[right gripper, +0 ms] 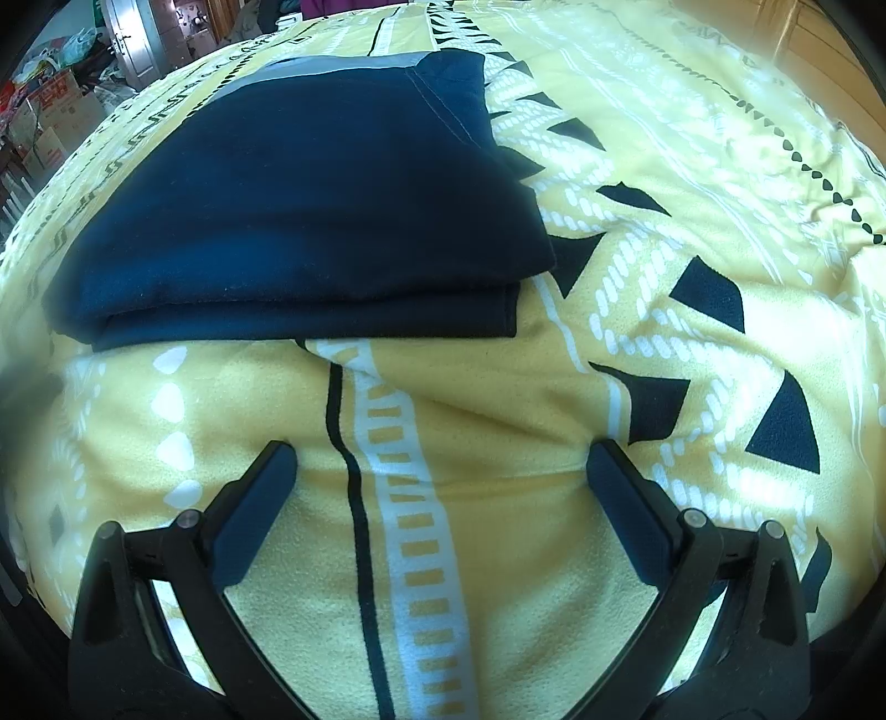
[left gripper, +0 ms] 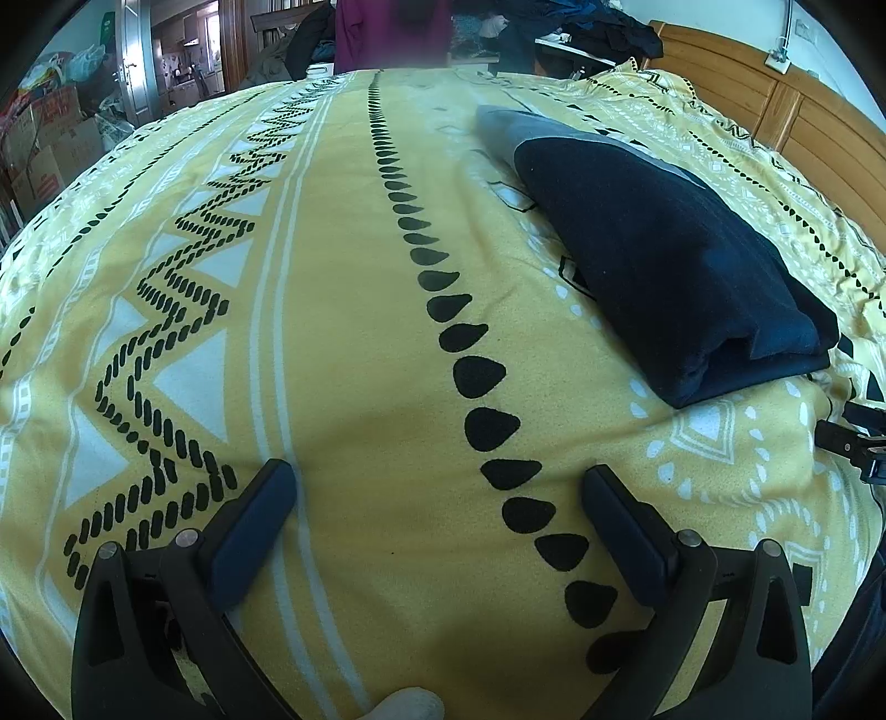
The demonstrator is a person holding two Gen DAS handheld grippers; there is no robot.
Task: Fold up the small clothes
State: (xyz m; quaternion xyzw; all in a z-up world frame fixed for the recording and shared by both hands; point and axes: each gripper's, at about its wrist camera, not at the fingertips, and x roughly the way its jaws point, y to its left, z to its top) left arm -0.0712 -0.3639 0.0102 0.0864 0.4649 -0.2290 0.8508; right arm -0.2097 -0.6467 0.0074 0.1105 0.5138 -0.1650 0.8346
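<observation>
Left wrist view: your left gripper [left gripper: 437, 482] is spread wide over the yellow blanket [left gripper: 343, 343], holding nothing; the folded navy garment [left gripper: 664, 266] lies ahead to its right.

Right wrist view: your right gripper [right gripper: 440, 462] is spread too, empty, the garment [right gripper: 310, 210] just ahead on the blanket [right gripper: 498, 421].

It was a lived-in home bedroom: a bed under a yellow patterned blanket [left gripper: 343, 343] with a wooden headboard [left gripper: 797, 116], clothes [left gripper: 587, 27] heaped behind it, cardboard boxes [left gripper: 50, 149] stacked by an open door [left gripper: 135, 61] to a kitchen.
</observation>
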